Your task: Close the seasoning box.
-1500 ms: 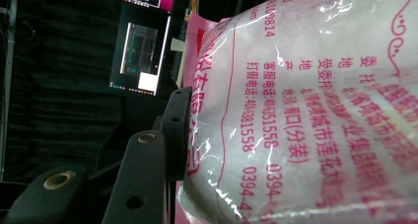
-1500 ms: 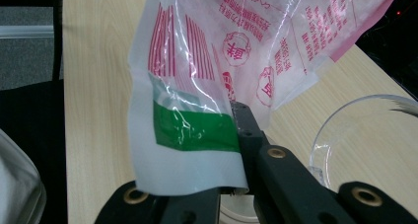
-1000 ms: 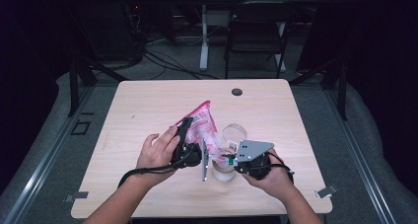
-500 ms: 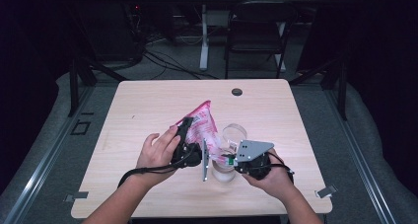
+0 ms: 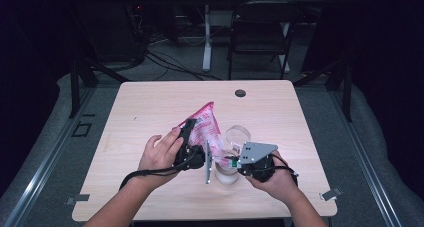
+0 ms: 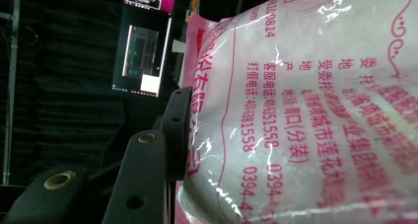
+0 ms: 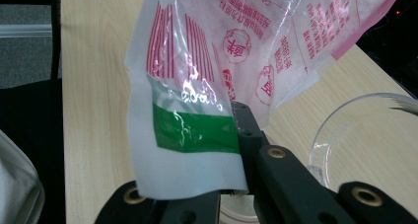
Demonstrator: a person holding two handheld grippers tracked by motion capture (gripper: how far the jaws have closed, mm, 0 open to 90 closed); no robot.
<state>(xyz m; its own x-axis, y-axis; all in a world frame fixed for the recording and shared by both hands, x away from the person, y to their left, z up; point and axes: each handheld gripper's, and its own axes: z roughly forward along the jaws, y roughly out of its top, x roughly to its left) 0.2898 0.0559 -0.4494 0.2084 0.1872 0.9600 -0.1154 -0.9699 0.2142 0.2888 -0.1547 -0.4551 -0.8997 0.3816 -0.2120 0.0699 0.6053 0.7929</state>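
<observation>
Near the front edge of the worktop (image 5: 150, 102), both grippers hold one pink-and-white bag (image 5: 207, 127) off the surface. Right gripper (image 5: 231, 161) — jaws pressed together on the bag's green-striped corner. Left gripper (image 5: 192, 137) — jaws pinching the bag's full body. Clear round container (image 5: 236, 135) just beyond the right gripper, under the bag's low end. Black grommet (image 5: 240, 93) near the far edge.

A light wooden table (image 5: 150, 107) stands on grey floor (image 5: 45, 132), with a small dark round cap (image 5: 240, 93) set into it near its 12 o'clock edge. Beyond that edge, toward 12 o'clock, a black folding chair (image 5: 260, 34) waits beside a white post (image 5: 206, 37); black cables (image 5: 165, 62) trail at 11 o'clock. The surroundings are dark. A lit monitor (image 6: 143, 58) glows against black drapes.
</observation>
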